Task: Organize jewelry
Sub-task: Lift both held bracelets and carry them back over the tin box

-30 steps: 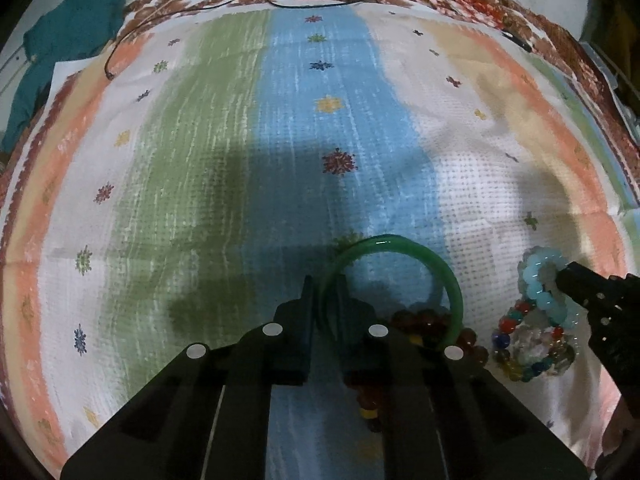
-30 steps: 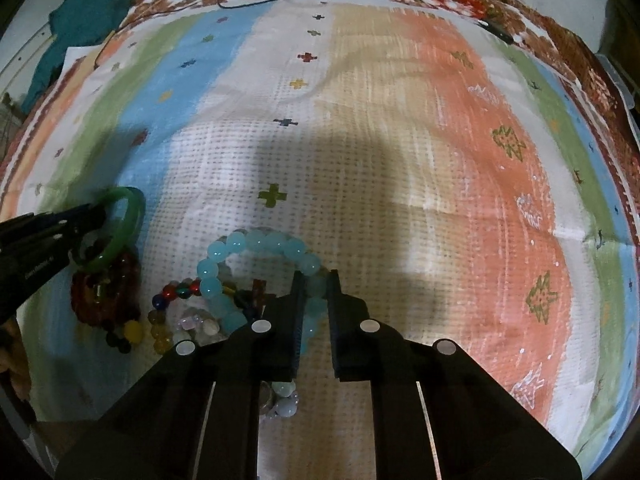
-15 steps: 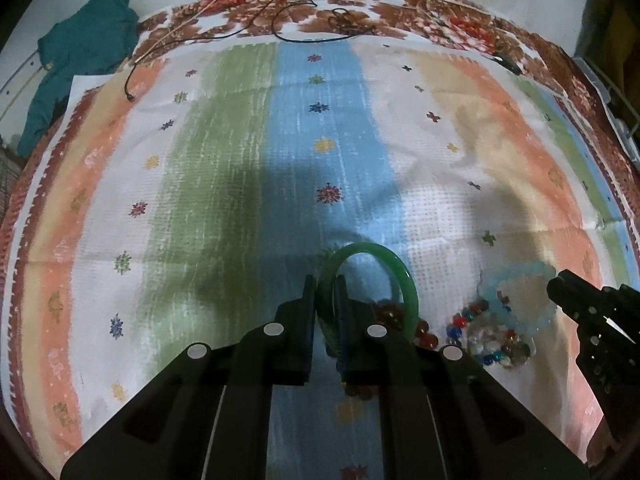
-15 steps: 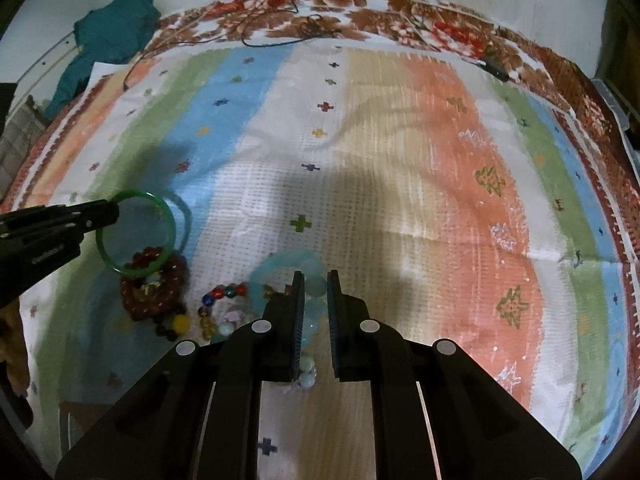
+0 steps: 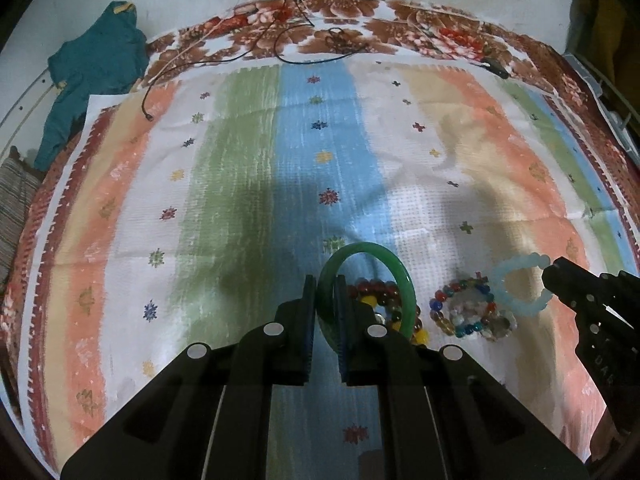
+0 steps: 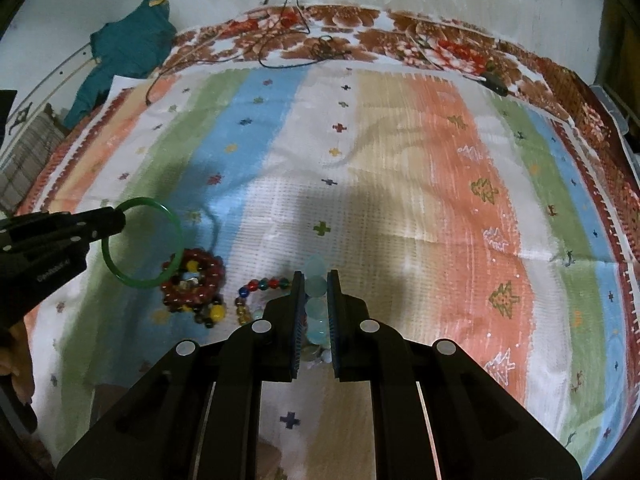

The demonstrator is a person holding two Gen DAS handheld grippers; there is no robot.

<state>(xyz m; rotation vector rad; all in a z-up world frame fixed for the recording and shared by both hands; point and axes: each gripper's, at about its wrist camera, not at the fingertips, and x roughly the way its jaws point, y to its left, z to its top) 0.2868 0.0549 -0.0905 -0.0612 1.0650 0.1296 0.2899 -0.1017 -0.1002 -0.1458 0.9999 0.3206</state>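
My left gripper is shut on a green bangle and holds it above the striped cloth; the bangle also shows in the right wrist view. My right gripper is shut on a pale blue bead bracelet, lifted off the cloth; it also shows in the left wrist view. A dark red bead bracelet with yellow beads and a multicoloured bead bracelet lie on the cloth below them.
The striped cloth covers a floral-bordered sheet. Thin black cords lie at the far edge. A teal garment lies at the far left.
Both grippers have risen and pulled back, so the cloth looks farther away. The green bangle and the pale blue bracelet have come up off the pile with them.
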